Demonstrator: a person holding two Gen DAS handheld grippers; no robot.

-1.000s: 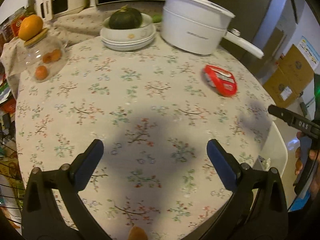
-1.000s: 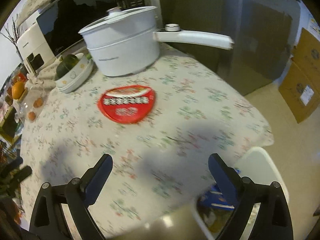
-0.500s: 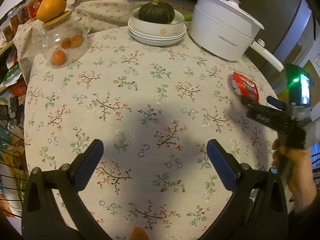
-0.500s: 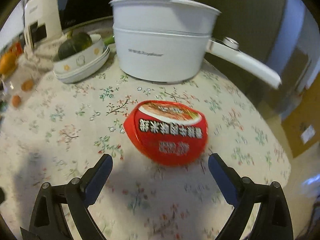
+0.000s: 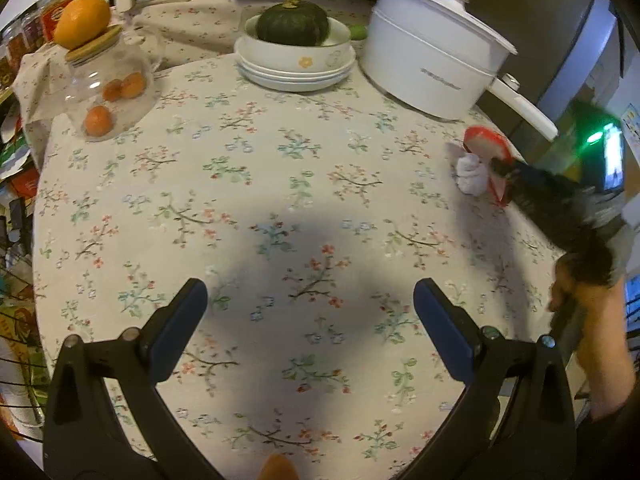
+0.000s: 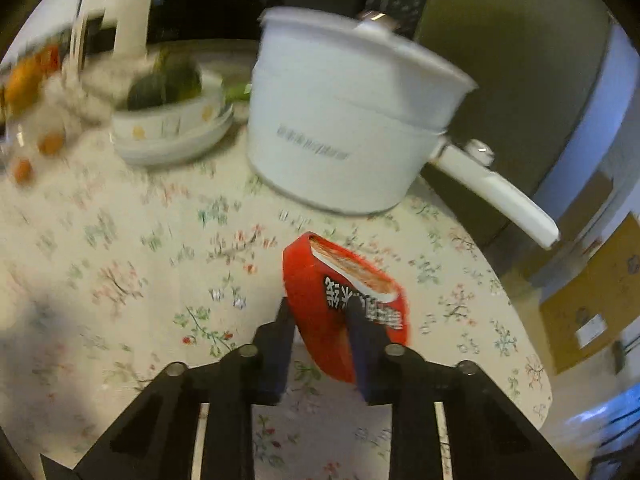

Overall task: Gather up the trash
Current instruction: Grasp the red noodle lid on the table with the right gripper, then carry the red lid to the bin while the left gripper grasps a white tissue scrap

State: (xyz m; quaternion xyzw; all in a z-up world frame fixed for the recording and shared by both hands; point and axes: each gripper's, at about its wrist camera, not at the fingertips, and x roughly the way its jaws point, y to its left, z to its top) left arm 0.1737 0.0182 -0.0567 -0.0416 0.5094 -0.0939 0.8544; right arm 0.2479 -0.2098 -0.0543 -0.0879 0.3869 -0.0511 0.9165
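Two sets of fingers are working over my round desk (image 5: 280, 184) with its flowered cloth. My left fingers (image 5: 306, 312) are hanging spread wide above a bare stretch of the cloth nearest me, gripping nothing. My right fingers (image 6: 320, 320) are closing on the red food packet (image 6: 344, 304), one pad on each face of it, and the packet is standing tilted up on edge between them near the desk's right rim. In the left wrist view the packet (image 5: 486, 148) is showing beside a crumpled white tissue (image 5: 472, 172), which is lying on the cloth just left of it; I cannot tell whether the two are touching. My right hand (image 5: 588, 300) is blurring at that picture's right edge. Farther back, the white lidded pot (image 6: 340, 120) is standing just behind the packet with its handle pointing right. Left of the pot, a green squash (image 5: 292, 24) is sitting in stacked white bowls (image 5: 296, 64), and at far left a glass jar (image 5: 112, 84) of small orange fruits is carrying an orange (image 5: 82, 20) on its lid.
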